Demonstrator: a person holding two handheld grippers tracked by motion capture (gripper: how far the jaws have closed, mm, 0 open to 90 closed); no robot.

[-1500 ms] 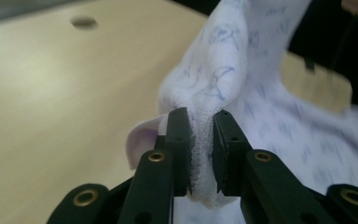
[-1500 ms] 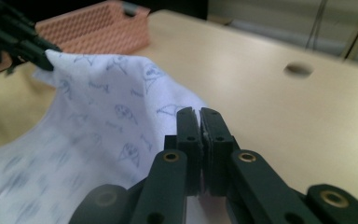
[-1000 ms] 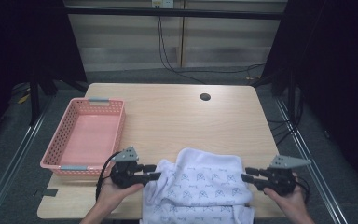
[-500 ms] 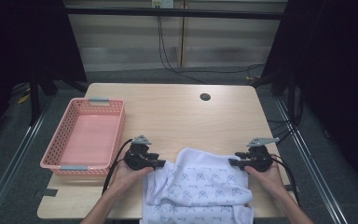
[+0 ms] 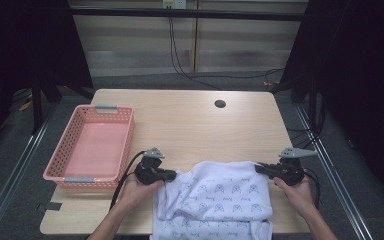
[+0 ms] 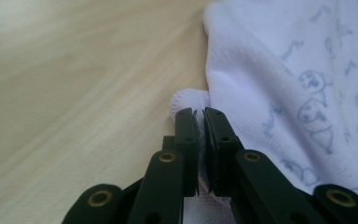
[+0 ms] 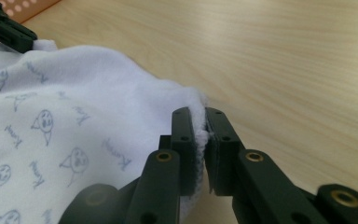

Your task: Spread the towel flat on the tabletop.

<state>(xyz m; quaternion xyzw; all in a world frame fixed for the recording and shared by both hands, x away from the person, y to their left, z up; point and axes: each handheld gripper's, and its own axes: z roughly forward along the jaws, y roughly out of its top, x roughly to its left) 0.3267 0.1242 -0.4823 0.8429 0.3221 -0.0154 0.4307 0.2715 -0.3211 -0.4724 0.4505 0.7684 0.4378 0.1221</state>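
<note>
Dark curtains ringed a pale wooden table (image 5: pixel 190 120) in the high view, a pink plastic mesh basket (image 5: pixel 91 145) at its left. At lower centre a white printed cloth (image 5: pixel 215 200) lay rumpled over the near edge, the left gripper (image 5: pixel 172 175) and the right gripper (image 5: pixel 258 168) at its upper corners, jaws just closing on fabric.

In the left gripper view, centre frame, the jaws pinched a hemmed corner.

In the right gripper view the jaws clamped the cloth's edge. It looked light, soft and limp; corners seemed the best hold.
</note>
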